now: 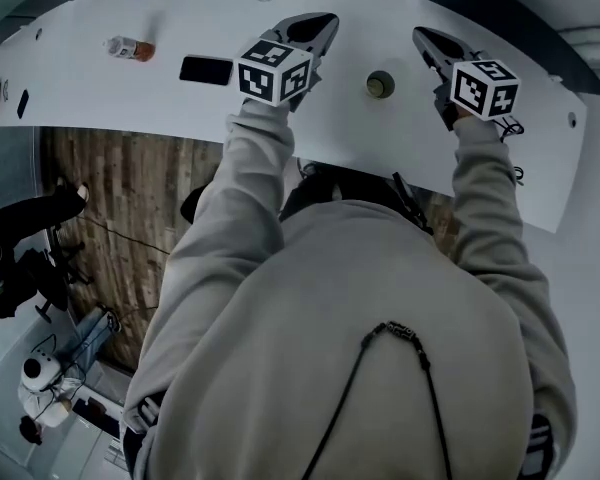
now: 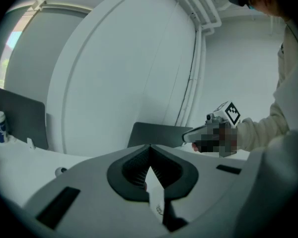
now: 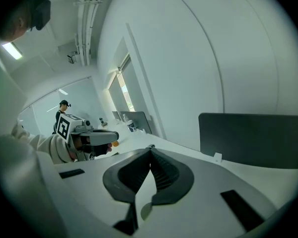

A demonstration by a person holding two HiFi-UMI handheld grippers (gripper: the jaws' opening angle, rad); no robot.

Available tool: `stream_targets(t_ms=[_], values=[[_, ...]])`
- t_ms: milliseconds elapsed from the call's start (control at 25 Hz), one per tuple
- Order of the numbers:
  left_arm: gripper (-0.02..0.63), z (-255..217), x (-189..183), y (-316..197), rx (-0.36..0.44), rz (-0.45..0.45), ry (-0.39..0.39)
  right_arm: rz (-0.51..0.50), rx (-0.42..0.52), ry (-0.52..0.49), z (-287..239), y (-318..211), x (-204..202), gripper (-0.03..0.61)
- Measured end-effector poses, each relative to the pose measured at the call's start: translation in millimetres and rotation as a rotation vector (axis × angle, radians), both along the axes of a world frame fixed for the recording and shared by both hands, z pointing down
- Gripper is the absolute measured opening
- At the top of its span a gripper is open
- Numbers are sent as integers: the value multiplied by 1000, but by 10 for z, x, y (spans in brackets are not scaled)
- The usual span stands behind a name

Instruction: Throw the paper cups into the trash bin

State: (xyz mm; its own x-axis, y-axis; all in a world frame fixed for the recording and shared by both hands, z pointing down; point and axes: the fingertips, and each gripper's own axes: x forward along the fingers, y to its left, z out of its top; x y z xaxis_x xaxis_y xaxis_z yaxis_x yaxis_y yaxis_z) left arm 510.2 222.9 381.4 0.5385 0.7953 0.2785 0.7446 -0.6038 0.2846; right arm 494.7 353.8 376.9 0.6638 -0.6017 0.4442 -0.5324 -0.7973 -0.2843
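Observation:
One paper cup [image 1: 380, 84] stands upright on the long white table [image 1: 80, 78], seen from above with a dark, yellowish inside. It sits between my two grippers, touching neither. My left gripper [image 1: 320, 25] hovers over the table to the cup's left, jaws shut with nothing between them [image 2: 150, 148]. My right gripper [image 1: 423, 36] hovers to the cup's right, also shut and empty [image 3: 150, 148]. Each gripper shows in the other's view, the right [image 2: 188, 134] and the left [image 3: 114, 135]. No trash bin is in any view.
A black phone [image 1: 205, 70] and a lying bottle with an orange end [image 1: 130, 48] are on the table to the left. Dark partition screens [image 2: 156, 133] [image 3: 253, 138] stand along its far side. People [image 1: 30, 238] are on the floor at the lower left.

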Motion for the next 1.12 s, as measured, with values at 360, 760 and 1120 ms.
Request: stream_targets(t_ms=[360, 760, 1120], values=[[3, 616, -286, 170, -17, 0, -112, 1, -17, -135, 642, 127, -296, 20], [3, 1177, -593, 190, -21, 8, -205, -64, -63, -275, 1381, 50, -551, 111], [3, 1309, -634, 198, -34, 3, -254, -64, -97, -391, 1763, 136, -656, 153]])
